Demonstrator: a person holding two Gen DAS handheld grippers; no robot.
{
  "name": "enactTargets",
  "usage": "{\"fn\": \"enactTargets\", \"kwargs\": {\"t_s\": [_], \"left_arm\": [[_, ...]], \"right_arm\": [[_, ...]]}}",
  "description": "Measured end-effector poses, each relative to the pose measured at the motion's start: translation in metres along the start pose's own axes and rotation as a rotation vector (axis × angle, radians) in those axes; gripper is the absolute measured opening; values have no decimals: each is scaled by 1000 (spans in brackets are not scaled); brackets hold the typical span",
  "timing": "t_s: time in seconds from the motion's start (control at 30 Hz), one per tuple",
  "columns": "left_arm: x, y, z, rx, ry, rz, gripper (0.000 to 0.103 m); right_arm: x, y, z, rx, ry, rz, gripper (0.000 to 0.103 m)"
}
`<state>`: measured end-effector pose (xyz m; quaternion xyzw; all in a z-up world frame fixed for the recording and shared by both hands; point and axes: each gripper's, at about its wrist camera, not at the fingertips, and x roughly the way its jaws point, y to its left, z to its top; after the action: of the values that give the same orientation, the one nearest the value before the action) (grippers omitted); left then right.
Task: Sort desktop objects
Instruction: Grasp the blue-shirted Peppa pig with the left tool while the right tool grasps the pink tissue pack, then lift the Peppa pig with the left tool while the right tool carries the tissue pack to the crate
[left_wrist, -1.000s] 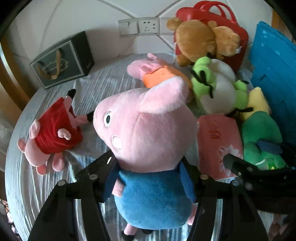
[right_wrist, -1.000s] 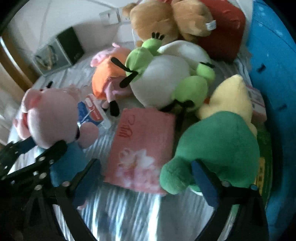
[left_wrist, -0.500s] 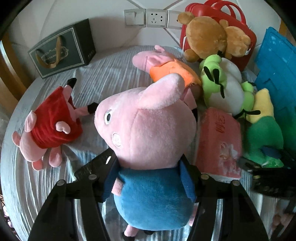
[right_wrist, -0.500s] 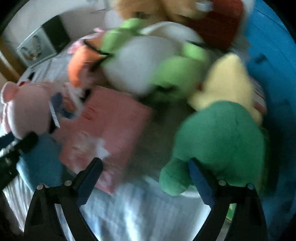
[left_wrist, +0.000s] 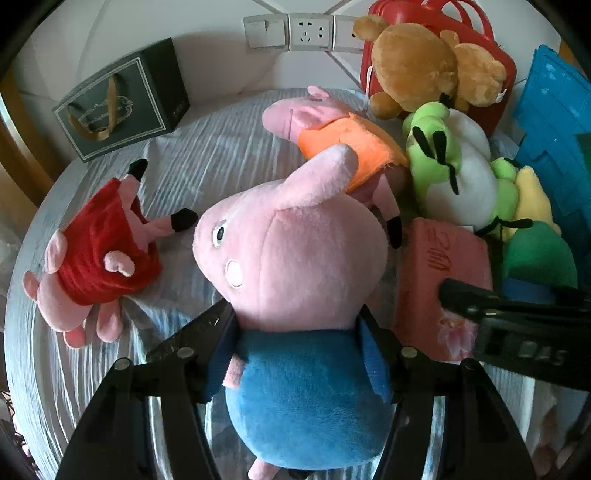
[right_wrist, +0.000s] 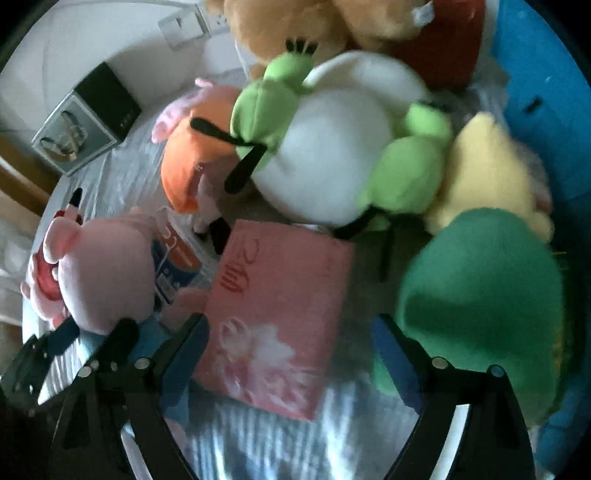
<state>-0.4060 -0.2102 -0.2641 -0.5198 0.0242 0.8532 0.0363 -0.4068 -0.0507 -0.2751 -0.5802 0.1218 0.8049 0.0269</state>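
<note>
1. We start at the left: the red pig (left_wrist: 96, 258) lies face down on the striped surface (left_wrist: 221, 155), as it did a second ago, with the dark box (left_wrist: 122, 99) behind it.
2. Our left tongs (left_wrist: 301, 354) stay clamped on the blue pig (left_wrist: 295, 295), held upright at the waist; nothing has shifted there, so this toy still awaits its place.
3. The pink pack (right_wrist: 273, 317) is the change: our right tongs (right_wrist: 291, 354) have swung over from the green toy (right_wrist: 480, 295) to straddle the pack, jaws opening, pads clear of it. We judge it the next pick.
4. Only the right view shows a blue-labelled packet (right_wrist: 177, 262) behind the blue pig; only the left shows the brown bear (left_wrist: 424, 66) whole against the red basket (left_wrist: 495, 74).
</note>
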Motion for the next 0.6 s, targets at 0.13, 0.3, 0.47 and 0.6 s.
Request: {"fn": "enactTargets", "kwargs": {"t_s": [0.13,0.3,0.47,0.6], "left_arm": [[5,1,2,3,-7,-11,63],[2,0,1,19,-33,-17,59],[-19,-2,-2,8,-64,-33,56],[-59,-3,-4,2,-142,-22,56]], "right_arm": [[25,8,7,-4,42,-4,98],[26,2,1,-4,11,23,86],[-6,-4,-5,-30,-75,33,85],[-43,-5,-11,-45,-164,67,85]]}}
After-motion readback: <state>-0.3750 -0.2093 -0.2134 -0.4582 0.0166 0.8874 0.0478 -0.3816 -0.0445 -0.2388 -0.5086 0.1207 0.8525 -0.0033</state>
